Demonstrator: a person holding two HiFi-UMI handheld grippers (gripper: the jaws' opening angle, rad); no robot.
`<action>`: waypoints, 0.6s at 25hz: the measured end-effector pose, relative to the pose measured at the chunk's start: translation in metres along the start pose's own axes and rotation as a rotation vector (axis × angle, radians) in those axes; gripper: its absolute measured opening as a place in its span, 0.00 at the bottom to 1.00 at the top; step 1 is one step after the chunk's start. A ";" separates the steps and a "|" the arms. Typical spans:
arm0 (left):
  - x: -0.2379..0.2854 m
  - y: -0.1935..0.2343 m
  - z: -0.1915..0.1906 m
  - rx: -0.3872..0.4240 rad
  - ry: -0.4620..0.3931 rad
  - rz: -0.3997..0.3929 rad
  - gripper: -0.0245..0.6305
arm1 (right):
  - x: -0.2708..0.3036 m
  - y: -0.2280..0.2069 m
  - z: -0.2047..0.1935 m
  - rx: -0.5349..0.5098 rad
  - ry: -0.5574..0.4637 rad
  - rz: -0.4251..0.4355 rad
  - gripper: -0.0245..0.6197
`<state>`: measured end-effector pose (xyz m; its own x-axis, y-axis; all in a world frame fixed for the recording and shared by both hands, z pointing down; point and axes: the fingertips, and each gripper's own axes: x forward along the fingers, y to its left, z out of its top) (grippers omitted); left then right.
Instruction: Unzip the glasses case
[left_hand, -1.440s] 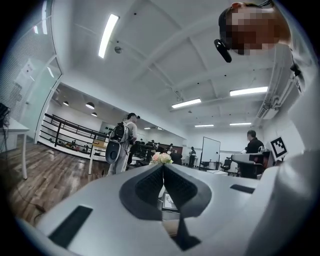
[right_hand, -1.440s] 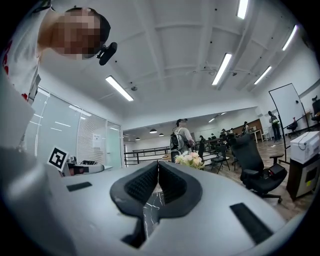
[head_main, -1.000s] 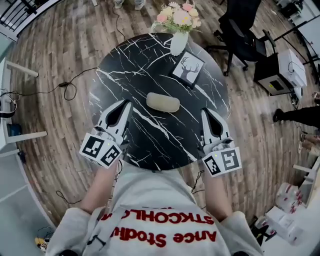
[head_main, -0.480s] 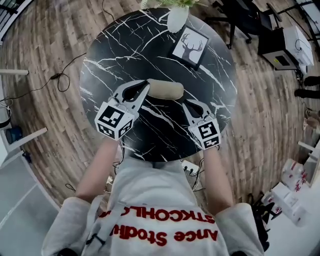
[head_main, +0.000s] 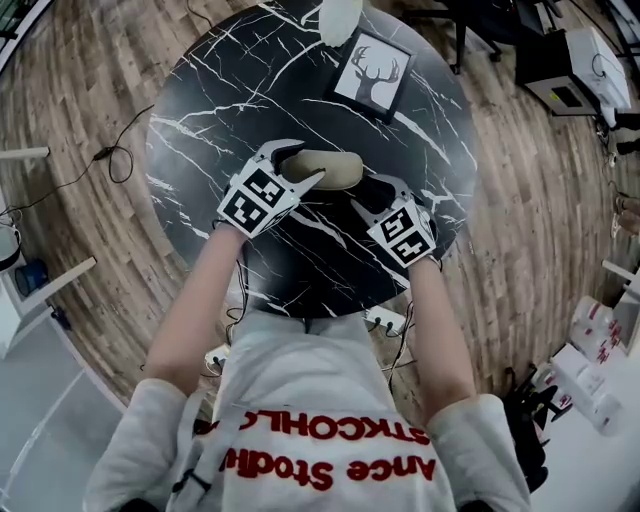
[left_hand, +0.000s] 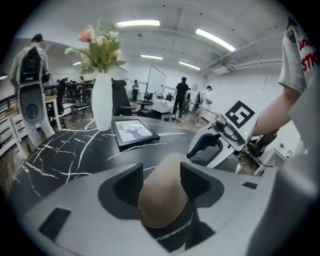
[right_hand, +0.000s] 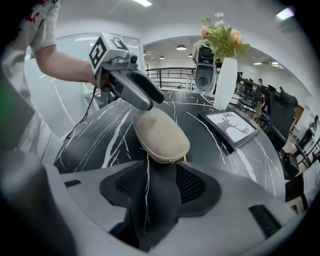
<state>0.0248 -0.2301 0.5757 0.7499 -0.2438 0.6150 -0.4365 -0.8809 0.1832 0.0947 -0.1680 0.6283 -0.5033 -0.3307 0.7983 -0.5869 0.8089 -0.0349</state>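
Left gripper (head_main: 302, 162) tilted down, jaws just opened, straddling one end of case (head_main: 335, 170), mid-table (head_main: 200, 120). Right gripper (head_main: 372, 188) steeper, jaws just opened, empty, just short of other end. A second ago both were shut, near table edge.

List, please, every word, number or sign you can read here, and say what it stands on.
"Ance Stod…": red print on the person's shirt, last letters unclear.
"STKCOHL": red line above it, creased, reading unsure.
Sleeve in left gripper view: red letters cut off, unreadable.
Marker cubes: black-and-white squares only, no letters.
Framed deer picture: no words.
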 end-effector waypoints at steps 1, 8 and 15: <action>0.006 -0.002 -0.001 0.028 0.032 -0.024 0.38 | 0.002 0.000 -0.002 -0.014 0.012 0.006 0.35; 0.018 -0.014 -0.011 0.106 0.231 -0.189 0.48 | 0.008 0.000 -0.002 -0.124 0.073 0.041 0.36; 0.025 -0.009 -0.016 0.068 0.235 -0.239 0.51 | 0.010 -0.003 0.000 -0.125 0.070 0.029 0.36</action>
<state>0.0391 -0.2219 0.6015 0.6884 0.0662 0.7223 -0.2221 -0.9287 0.2968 0.0913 -0.1737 0.6367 -0.4707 -0.2753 0.8383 -0.4868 0.8734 0.0135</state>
